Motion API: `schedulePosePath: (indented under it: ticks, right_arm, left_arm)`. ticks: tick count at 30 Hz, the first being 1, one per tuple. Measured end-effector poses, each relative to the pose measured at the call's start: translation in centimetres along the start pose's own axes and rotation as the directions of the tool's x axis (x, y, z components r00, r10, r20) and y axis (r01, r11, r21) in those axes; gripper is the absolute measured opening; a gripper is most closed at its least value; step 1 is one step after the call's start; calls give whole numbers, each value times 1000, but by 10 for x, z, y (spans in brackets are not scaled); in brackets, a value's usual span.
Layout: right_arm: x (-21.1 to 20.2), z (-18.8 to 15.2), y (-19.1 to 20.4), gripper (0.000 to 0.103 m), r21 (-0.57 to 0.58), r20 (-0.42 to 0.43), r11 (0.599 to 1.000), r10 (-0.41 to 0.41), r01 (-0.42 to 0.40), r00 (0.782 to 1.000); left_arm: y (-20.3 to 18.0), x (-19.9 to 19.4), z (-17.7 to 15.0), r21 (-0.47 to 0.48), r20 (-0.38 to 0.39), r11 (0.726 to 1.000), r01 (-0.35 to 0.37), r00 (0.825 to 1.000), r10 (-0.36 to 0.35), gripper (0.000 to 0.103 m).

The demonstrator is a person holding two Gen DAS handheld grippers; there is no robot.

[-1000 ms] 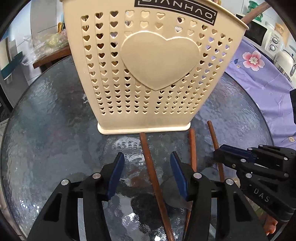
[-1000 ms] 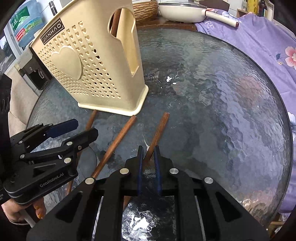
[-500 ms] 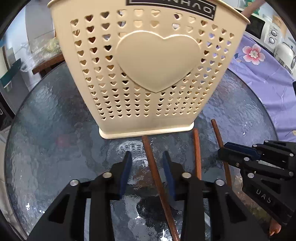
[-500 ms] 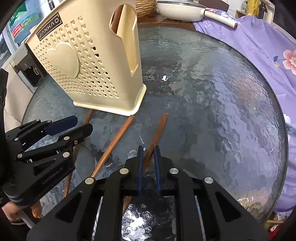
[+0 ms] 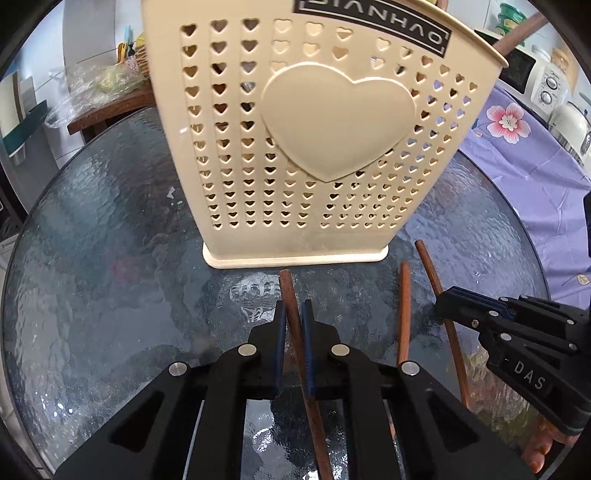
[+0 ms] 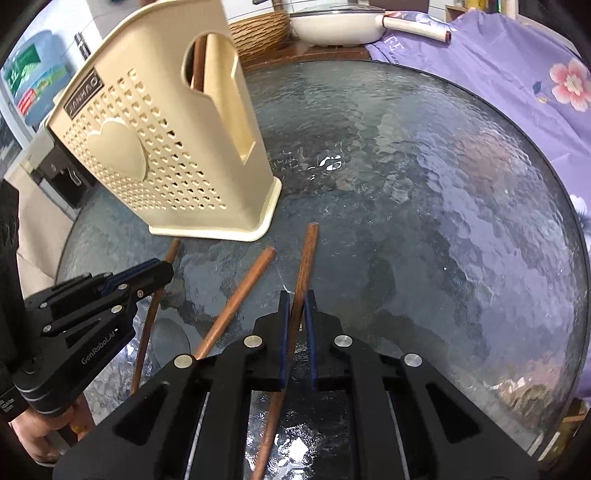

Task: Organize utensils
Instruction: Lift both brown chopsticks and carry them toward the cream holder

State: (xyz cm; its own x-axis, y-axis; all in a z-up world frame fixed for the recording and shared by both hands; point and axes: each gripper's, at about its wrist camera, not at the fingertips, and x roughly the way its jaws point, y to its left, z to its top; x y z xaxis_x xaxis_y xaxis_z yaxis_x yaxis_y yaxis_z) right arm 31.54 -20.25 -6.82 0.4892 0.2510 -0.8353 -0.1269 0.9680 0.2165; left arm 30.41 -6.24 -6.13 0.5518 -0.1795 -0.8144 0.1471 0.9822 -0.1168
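Observation:
Three wooden-handled utensils lie side by side on the round glass table (image 5: 110,258), in front of a cream heart-perforated holder (image 5: 314,147) (image 6: 147,155). My left gripper (image 5: 293,306) is closing on the left handle (image 5: 286,284), and its pads press on it. My right gripper (image 6: 297,299) is closing tighter on the right handle (image 6: 308,251), gripping it. The middle handle (image 5: 404,295) (image 6: 243,291) lies free between them. Each gripper shows in the other's view: the right gripper (image 5: 454,299), the left gripper (image 6: 159,269). The utensil heads are hidden. Another wooden handle (image 6: 199,62) stands in the holder.
A purple floral cloth (image 6: 517,74) hangs along the table's right side. Behind the table are a white pan (image 6: 332,26) and a woven basket (image 6: 258,33). Kitchen appliances (image 5: 546,85) stand at the far right. A person's hand (image 6: 37,435) grips the left tool.
My left gripper's jaws have closed from wide apart onto the left handle. My right gripper has kept its grip on the right handle and rolled slightly.

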Motion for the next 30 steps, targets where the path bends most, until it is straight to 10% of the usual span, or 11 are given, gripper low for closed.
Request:
schedulePosePath:
  ticks: [17,30]
  right_arm:
    - [-27,-3,-18,8,99,147,990,82,-98,986]
    - [-99,-2,1,7,17,372,988,134,-151,918]
  left_arm:
    - [21,-45,-4,-42,94,997,64,994,-60,8]
    - [19,-114,0,-36,254,994,108,963,-95,7]
